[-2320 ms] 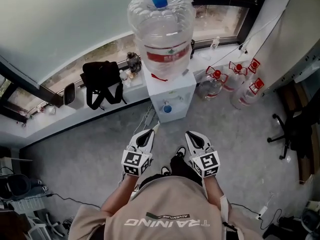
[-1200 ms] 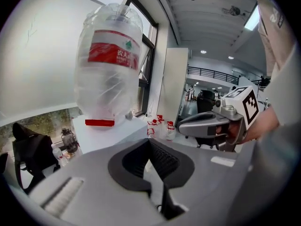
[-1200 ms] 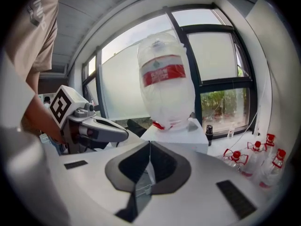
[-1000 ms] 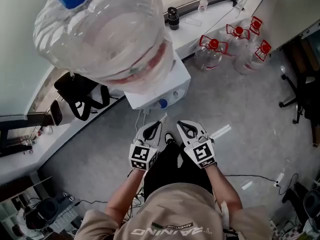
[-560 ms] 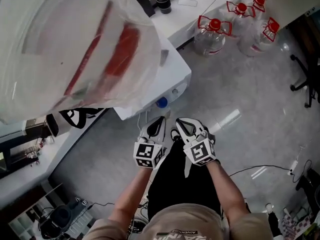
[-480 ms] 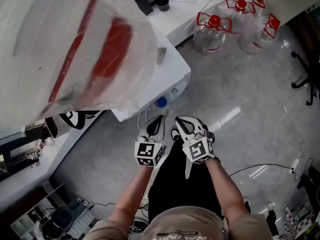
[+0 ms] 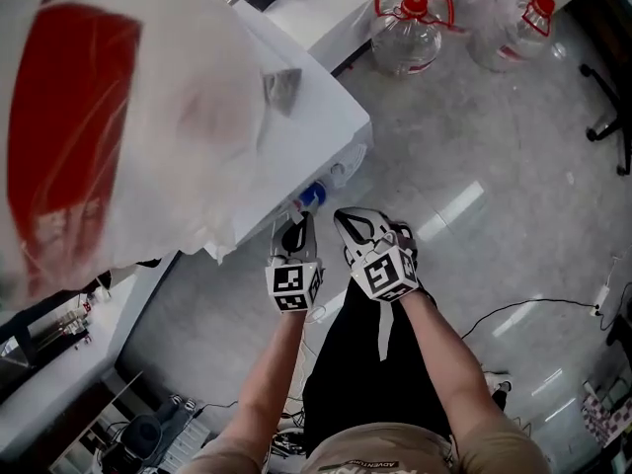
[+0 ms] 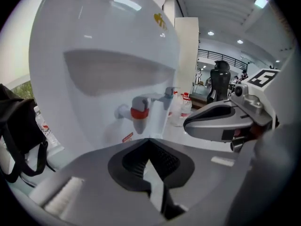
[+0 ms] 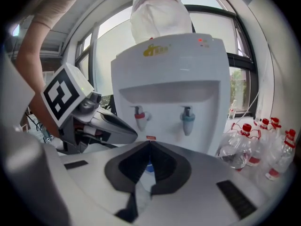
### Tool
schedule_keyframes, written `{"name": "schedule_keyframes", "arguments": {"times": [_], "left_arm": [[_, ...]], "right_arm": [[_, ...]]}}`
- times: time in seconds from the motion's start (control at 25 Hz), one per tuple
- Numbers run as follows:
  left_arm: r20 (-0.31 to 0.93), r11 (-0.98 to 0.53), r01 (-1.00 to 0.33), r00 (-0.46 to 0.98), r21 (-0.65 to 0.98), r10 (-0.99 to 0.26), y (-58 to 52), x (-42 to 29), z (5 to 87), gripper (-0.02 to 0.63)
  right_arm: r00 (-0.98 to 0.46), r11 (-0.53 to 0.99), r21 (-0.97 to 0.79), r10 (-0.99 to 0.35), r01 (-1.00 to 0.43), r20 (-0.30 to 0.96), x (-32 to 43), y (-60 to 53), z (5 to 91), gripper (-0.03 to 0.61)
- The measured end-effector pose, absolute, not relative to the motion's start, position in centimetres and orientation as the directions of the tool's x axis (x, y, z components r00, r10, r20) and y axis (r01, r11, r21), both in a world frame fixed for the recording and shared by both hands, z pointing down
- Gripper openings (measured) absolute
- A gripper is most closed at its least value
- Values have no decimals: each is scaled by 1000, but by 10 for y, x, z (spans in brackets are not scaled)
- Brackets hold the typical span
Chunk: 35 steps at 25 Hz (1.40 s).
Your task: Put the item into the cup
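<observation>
The left gripper (image 7: pixel 299 227) and the right gripper (image 7: pixel 348 223) are held side by side close in front of a white plastic water dispenser (image 7: pixel 316 117), each with its fingers (image 8: pixel 131 161) pressed together on nothing. A big clear water bottle with a red label (image 7: pixel 118 117) sits on the dispenser and fills much of the head view, while the red tap (image 9: pixel 139 118) and the blue tap (image 9: pixel 187 121) stand straight ahead of the fingers. Clear bottles with red caps (image 7: pixel 410 33) stand on the grey floor (image 7: pixel 474 146) at the dispenser's right; where the task's thing is I cannot tell.

Left tool (image 7: pixel 296 231), right tool (image 7: pixel 354 224) drawn nearer water dispenser (image 7: pixel 331 126) front.
</observation>
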<state>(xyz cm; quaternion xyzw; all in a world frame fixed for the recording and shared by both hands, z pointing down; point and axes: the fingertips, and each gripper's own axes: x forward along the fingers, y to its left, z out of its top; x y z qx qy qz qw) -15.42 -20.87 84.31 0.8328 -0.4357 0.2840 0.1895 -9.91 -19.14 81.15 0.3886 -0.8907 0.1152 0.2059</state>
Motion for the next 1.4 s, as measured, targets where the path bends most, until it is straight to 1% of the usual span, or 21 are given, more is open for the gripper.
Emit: {"name": "schedule_keyframes", "arguments": {"times": [0.24, 0.68, 1.0, 1.4], "left_arm": [[669, -519, -851, 433, 81, -605, -218, -165, 877, 9], [690, -494, -864, 418, 101, -590, -231, -162, 903, 9], [668, -484, -866, 436, 129, -603, -231, -159, 898, 10], [659, -434, -886, 424, 162, -621, -228, -166, 892, 15]], "right_arm": [[-611, 658, -82, -637, -749, 470, -102, -188, 825, 11], [-605, 644, -113, -624, -757, 495, -95, -187, 843, 12], [-609, 641, -129, -618, -756, 496, -91, -183, 847, 12], [-618, 655, -116, -618, -747, 486, -98, -179, 843, 12]]}}
